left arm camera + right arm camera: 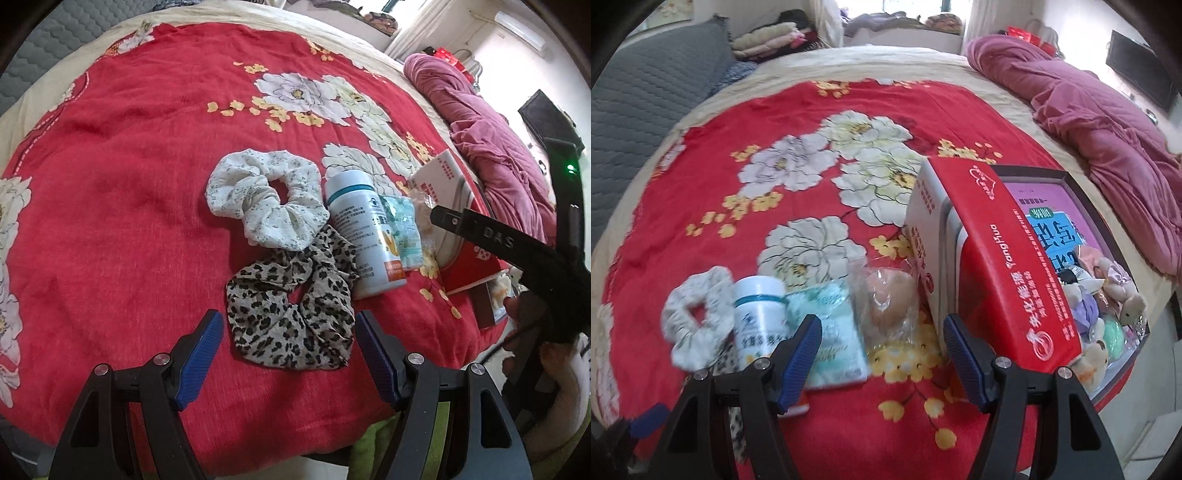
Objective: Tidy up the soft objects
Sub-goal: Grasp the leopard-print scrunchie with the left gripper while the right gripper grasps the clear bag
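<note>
On the bed's red floral bedspread (129, 221), the left gripper (290, 356) hangs with jaws open, gripping nothing; the leopard-print scrunchie (291, 314) lies between its blue pads, untouched. The white speckled scrunchie (264, 199) touches it at 11 o'clock, and a white bottle (364, 236) lies just beside both at 3 o'clock. The right gripper (882, 356) is also open and empty, with a wrapped beige sponge (886, 299) at 12 o'clock, a green tissue pack (831, 332) at 10 o'clock and a red box (1004, 266) of plush toys (1108, 306) at 2 o'clock.
</note>
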{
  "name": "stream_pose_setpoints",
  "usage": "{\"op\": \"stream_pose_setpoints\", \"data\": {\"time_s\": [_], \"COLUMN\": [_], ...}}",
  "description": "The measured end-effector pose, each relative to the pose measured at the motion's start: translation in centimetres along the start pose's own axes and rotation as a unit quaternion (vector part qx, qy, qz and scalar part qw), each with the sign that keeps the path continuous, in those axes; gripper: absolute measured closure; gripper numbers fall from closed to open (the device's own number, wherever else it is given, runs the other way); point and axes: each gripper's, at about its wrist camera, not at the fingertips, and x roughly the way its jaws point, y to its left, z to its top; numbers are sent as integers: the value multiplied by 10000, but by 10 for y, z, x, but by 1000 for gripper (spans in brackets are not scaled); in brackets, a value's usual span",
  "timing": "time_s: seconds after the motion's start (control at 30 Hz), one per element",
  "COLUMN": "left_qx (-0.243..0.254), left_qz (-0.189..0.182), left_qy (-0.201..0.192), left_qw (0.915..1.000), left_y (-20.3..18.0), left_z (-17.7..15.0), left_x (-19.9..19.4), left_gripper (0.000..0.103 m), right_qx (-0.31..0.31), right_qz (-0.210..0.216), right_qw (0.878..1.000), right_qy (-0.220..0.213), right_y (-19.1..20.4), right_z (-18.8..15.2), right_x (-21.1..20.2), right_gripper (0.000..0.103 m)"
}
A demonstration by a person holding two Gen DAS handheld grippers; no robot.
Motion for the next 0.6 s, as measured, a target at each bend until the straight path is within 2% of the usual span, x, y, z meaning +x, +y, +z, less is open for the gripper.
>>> {"op": "stream_pose_setpoints", "data": {"time_s": [0.13, 0.4, 0.53, 0.6], "left_qx": [-17, 88, 160, 190], "left_qz": [-46, -221, -202, -182], "left_qy": [23, 29, 85, 115], "left_qw": [10000, 9997, 9996, 9996], "left_y": [3, 0, -4, -6], "left_z": [2, 3, 3, 3], "left_x": [6, 14, 21, 25], "left_gripper": [28, 28, 28, 28], "right_qx": [92, 426, 248, 133], "right_qz": [-117, -337, -787, -1017], "right_qw": [9998, 9984, 9963, 9944], "right_qy": [142, 124, 233, 238], "right_y": [3, 6, 14, 18], "right_z": [4, 11, 15, 16], "right_x": [15, 28, 40, 45], "right_gripper": [36, 36, 40, 46]}}
